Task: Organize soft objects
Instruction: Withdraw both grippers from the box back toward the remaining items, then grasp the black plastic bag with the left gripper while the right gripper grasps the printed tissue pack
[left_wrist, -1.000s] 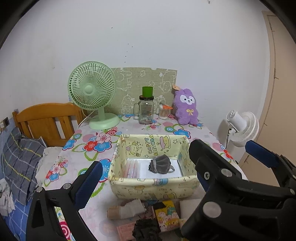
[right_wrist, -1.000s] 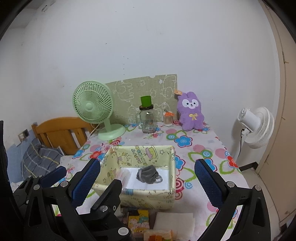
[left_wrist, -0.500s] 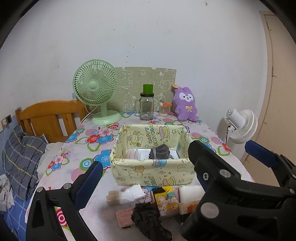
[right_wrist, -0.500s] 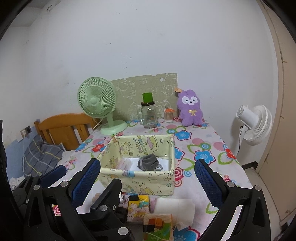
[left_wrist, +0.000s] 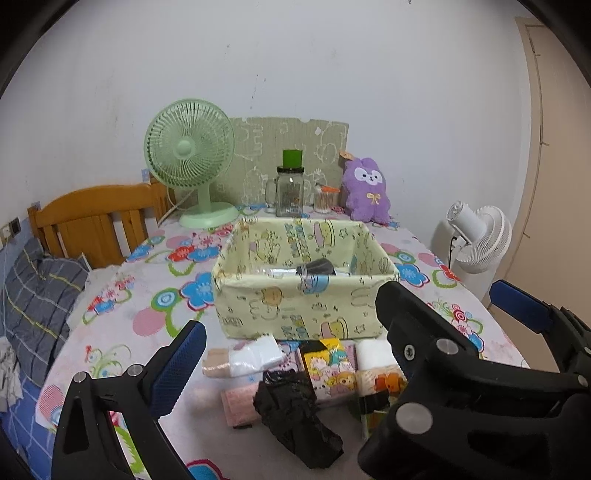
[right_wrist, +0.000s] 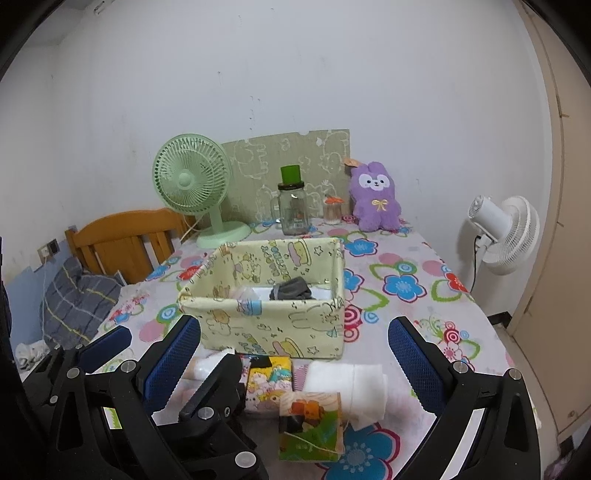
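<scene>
A white wall backs the flowered tabletop (right_wrist: 406, 266), where the yellow fabric bin (right_wrist: 273, 325) sits mid-table, a grey sock (right_wrist: 291, 289) already inside. Near the front edge lies a black crumpled cloth (left_wrist: 295, 417) among small packets. Both the left gripper (left_wrist: 291, 369) and right gripper (right_wrist: 295, 363) hover with fingers spread wide, empty. Best come straight down on the cloth's bunched middle.

Each tool is a black plastic frame with silver screws and rivets; the left tool (left_wrist: 288, 332) and right tool (right_wrist: 295, 354) carry textured blue finger pads (right_wrist: 171, 363).
</scene>
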